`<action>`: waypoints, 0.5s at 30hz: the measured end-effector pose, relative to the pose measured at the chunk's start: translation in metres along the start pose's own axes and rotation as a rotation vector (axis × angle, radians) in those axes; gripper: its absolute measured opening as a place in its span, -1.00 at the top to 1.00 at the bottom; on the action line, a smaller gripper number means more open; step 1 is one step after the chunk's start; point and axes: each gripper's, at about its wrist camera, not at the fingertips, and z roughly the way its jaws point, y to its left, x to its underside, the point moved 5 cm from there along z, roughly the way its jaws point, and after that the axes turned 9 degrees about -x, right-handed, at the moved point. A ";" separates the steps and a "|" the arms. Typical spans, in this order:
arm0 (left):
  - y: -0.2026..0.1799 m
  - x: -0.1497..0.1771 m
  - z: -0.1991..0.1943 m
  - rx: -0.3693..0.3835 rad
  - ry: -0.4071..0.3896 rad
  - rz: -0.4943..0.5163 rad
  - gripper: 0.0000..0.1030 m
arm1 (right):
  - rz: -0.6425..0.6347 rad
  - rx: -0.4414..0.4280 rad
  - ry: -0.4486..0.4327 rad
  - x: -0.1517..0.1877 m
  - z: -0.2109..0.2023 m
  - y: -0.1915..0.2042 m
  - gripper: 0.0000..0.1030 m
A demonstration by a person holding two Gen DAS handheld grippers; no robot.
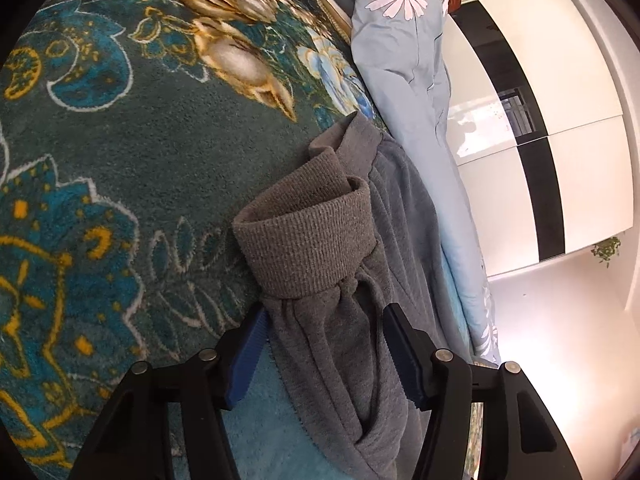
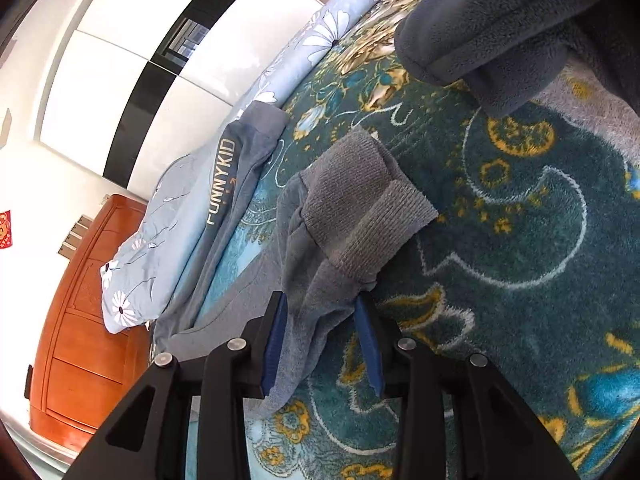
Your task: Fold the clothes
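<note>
Grey sweatpants lie on the bed, their ribbed cuffs [image 1: 308,236] [image 2: 360,208] stacked one on the other. My left gripper [image 1: 326,312] straddles the gathered leg fabric [image 1: 336,360] just below the cuffs. Its blue pads [image 1: 248,356] stand apart from the cloth, so it is open. My right gripper [image 2: 320,298] also has the grey leg fabric [image 2: 316,320] running between its blue pads [image 2: 276,344]. Those pads sit loosely beside the cloth, so this gripper is open too. The rest of the trousers, with "FUNNYKID" lettering [image 2: 222,184], stretches along the bed's edge.
A teal floral blanket [image 1: 120,160] [image 2: 520,220] covers the bed. A light blue daisy quilt [image 1: 400,40] [image 2: 172,208] is bunched along its edge. A dark grey fleece item [image 2: 492,32] lies at the far side. A white and black wardrobe [image 1: 540,120] and an orange wooden board [image 2: 88,320] stand beyond.
</note>
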 end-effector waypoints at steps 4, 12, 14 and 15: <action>0.008 -0.003 0.000 -0.020 -0.007 -0.045 0.80 | 0.010 0.005 -0.001 0.000 0.003 -0.002 0.29; 0.010 -0.008 -0.060 -0.009 -0.157 -0.087 0.86 | -0.013 0.014 -0.013 -0.006 -0.003 0.015 0.85; 0.011 -0.008 -0.085 -0.001 -0.196 -0.079 0.86 | -0.058 0.002 -0.011 -0.005 -0.010 0.027 0.85; 0.012 -0.007 -0.096 0.006 -0.210 -0.075 0.87 | -0.081 -0.003 -0.011 -0.004 -0.015 0.033 0.85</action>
